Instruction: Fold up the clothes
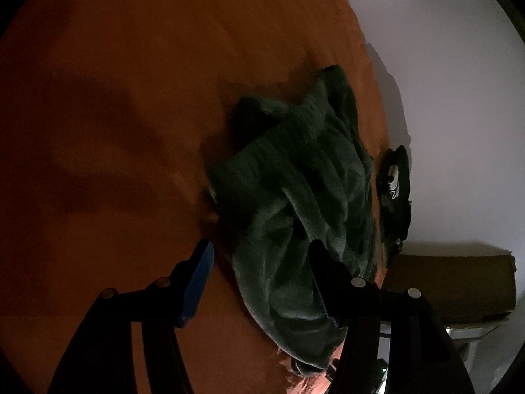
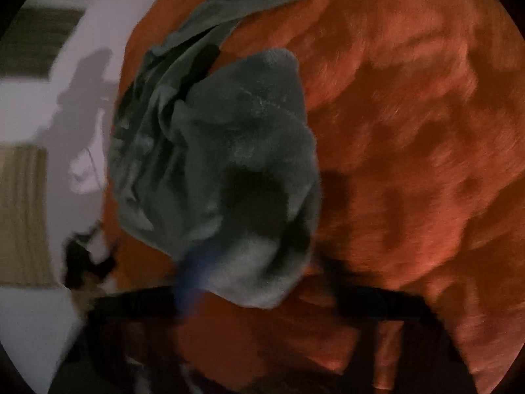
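A dark green fleece garment [image 1: 295, 170] lies crumpled on an orange blanket [image 1: 131, 98], close to the blanket's right edge. My left gripper [image 1: 261, 246] is open just above the garment's near end. Its blue-padded finger [image 1: 197, 282] hangs over bare blanket and the other finger [image 1: 323, 272] over the cloth. The right wrist view is blurred. There the same garment [image 2: 236, 131] bulges up in a rounded fold. My right gripper [image 2: 261, 272] has its jaws apart on either side of that fold. One blue pad [image 2: 193, 275] shows at the fold's left, and the other finger is mostly hidden.
A white wall [image 1: 459, 98] runs along the blanket's right edge. A small black item [image 1: 395, 190] sits at that edge, and a cardboard box [image 1: 449, 285] stands below it. The orange blanket [image 2: 410, 131] spreads wide to the right in the right wrist view.
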{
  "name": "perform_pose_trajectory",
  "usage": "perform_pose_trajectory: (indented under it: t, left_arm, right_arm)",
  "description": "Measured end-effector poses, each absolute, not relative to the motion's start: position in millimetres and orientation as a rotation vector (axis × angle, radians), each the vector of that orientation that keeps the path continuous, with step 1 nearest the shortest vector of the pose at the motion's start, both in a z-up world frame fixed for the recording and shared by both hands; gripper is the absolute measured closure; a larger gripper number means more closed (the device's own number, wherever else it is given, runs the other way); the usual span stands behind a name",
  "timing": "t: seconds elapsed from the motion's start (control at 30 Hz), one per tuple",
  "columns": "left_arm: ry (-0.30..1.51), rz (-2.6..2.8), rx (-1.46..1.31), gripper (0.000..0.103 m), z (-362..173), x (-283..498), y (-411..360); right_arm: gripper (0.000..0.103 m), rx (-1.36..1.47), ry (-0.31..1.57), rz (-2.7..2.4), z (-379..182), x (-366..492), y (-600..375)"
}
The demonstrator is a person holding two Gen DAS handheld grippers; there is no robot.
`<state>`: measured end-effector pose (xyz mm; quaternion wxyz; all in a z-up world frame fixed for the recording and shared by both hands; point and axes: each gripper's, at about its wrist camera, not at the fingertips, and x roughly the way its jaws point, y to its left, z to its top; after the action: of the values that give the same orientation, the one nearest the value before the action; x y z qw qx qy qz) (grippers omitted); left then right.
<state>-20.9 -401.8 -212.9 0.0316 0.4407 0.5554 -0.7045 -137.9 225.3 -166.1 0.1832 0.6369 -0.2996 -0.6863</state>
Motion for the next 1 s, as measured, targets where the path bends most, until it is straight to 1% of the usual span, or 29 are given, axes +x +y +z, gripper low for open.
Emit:
perform_pose_trajectory:
  t: [0.03, 0.07, 0.17, 0.27, 0.33, 0.37, 0.4, 0.43, 0.47, 0.53, 0.6, 0.63, 0.67, 0.73, 0.77, 0.9, 0.93, 1.0]
  left_arm:
    - [1.724, -2.172, 1.348, 0.042, -216.2, -23.3, -404.1]
    - [1.732, -2.175, 1.337, 0.041, -219.0, -26.2, -406.6]
    - [1.732, -2.189, 1.33, 0.035, -226.8, -37.4, -411.7]
    - [1.748, -2.193, 1.387, 0.034, -237.5, -55.2, -403.7]
    - [1.72, -2.203, 1.423, 0.034, -244.4, -65.8, -393.9]
    - [1.699, -2.21, 1.432, 0.041, -246.5, -69.7, -389.4]
    - [1.696, -2.217, 1.409, 0.083, -244.7, -68.1, -387.8]
    - [1.692, -2.223, 1.386, 0.095, -242.8, -66.6, -386.1]
    - [1.694, -2.234, 1.357, 0.095, -238.6, -64.6, -384.9]
    - [1.751, -2.296, 1.236, 0.095, -205.5, -56.0, -387.3]
    - [1.802, -2.361, 1.113, 0.095, -170.3, -47.4, -388.8]
    - [1.809, -2.431, 1.061, 0.095, -141.0, -43.2, -385.1]
    - [1.814, -2.501, 1.007, 0.095, -111.7, -39.0, -381.4]
    - [1.81, -2.611, 0.939, 0.095, -67.7, -30.4, -372.8]
    - [1.789, -2.675, 0.93, 0.095, -42.7, -26.7, -361.5]
    - [1.736, -2.793, 1.003, 0.095, 14.6, -34.5, -323.7]
    - [1.718, -2.821, 1.012, 0.095, 26.1, -37.9, -316.6]
    - [1.635, -2.876, 1.017, 0.095, 49.5, -47.1, -305.0]
  right_arm:
    - [0.096, 1.793, -0.872, -1.941, -168.2, -138.2, 225.2]
    - [0.097, 1.778, -0.889, -1.957, -167.7, -137.9, 225.2]
    - [0.097, 1.624, -0.95, -2.036, -138.5, -131.4, 231.2]
    - [0.098, 1.471, -0.984, -2.104, -106.8, -123.3, 228.5]
    - [0.098, 1.369, -0.945, -2.158, -73.6, -117.8, 226.8]
    - [0.103, 1.318, -0.906, -2.184, -55.8, -115.2, 223.8]
    - [0.103, 1.27, -0.865, -2.206, -38.6, -112.7, 220.6]
    - [0.103, 1.227, -0.829, -2.222, -22.7, -110.2, 217.7]
    - [0.103, 1.187, -0.8, -2.232, -9.1, -108.5, 214.9]
    - [0.103, 1.161, -0.721, -2.26, 6.8, -107.0, 208.3]
    - [0.098, 1.223, -0.656, -2.236, 7.2, -107.3, 196.2]
    - [0.092, 1.272, -0.639, -2.177, -0.5, -104.9, 186.2]
    - [0.074, 1.317, -0.627, -2.105, -10.8, -101.5, 174.1]
    - [0.054, 1.409, -0.567, -1.965, -36.1, -87.7, 142.1]
    - [0.054, 1.448, -0.525, -1.895, -49.4, -79.4, 122.8]
    - [0.054, 1.501, -0.315, -1.723, -93.1, -47.9, 32.1]
    - [0.054, 1.488, -0.295, -1.727, -100.4, -42.7, 15.7]
    - [0.054, 1.438, -0.337, -1.79, -112.6, -41.2, -4.7]
